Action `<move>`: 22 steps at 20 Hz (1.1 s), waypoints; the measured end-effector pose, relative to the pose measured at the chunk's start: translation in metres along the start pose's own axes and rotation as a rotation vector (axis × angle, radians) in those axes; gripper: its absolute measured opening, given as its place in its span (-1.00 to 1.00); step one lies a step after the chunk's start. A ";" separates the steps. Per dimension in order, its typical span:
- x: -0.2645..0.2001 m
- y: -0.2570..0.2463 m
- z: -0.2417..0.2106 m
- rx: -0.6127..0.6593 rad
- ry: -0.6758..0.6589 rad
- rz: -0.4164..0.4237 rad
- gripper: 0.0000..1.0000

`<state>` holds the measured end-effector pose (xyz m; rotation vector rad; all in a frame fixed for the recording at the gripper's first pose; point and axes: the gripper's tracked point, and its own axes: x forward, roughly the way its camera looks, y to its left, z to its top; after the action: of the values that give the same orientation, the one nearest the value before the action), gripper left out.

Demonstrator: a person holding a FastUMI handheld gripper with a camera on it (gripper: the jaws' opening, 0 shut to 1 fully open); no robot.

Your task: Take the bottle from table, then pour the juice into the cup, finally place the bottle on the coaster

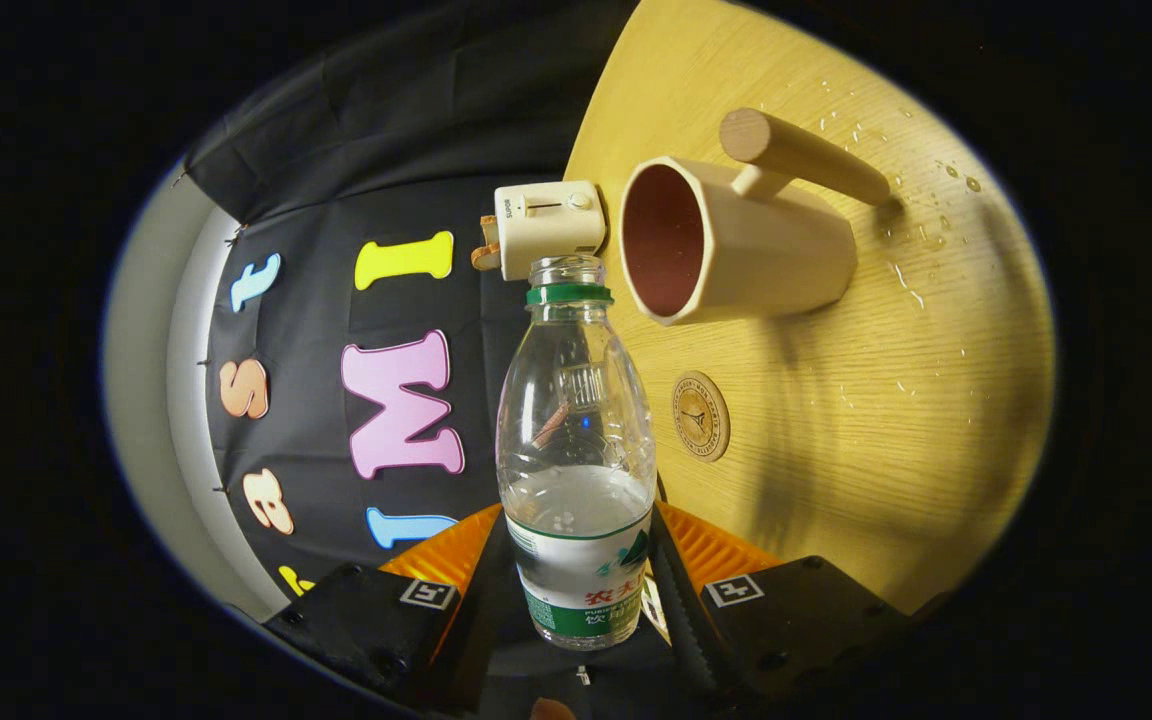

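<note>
clear plastic water bottle [576, 450], uncapped, part full, clamped low between jaws of gripper [581, 600], tipped toward cream cup [736, 245] on wooden surface [886, 400]. pour step looks begun; no stream visible. next: bring mouth over cup rim, tilt further. round coaster [701, 415] near bottle. droplets [921, 235] beyond cup.

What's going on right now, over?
Tongs shut on bottle, uncapped and tilted toward cup. Nothing pouring yet. Coaster on table beside bottle; toaster beyond, not in the way.
</note>
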<state>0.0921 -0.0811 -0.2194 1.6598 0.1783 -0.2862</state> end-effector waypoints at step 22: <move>-0.001 -0.004 0.000 0.102 0.030 -0.042 0.50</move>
<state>0.0902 -0.0803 -0.2232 1.7633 0.2243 -0.3069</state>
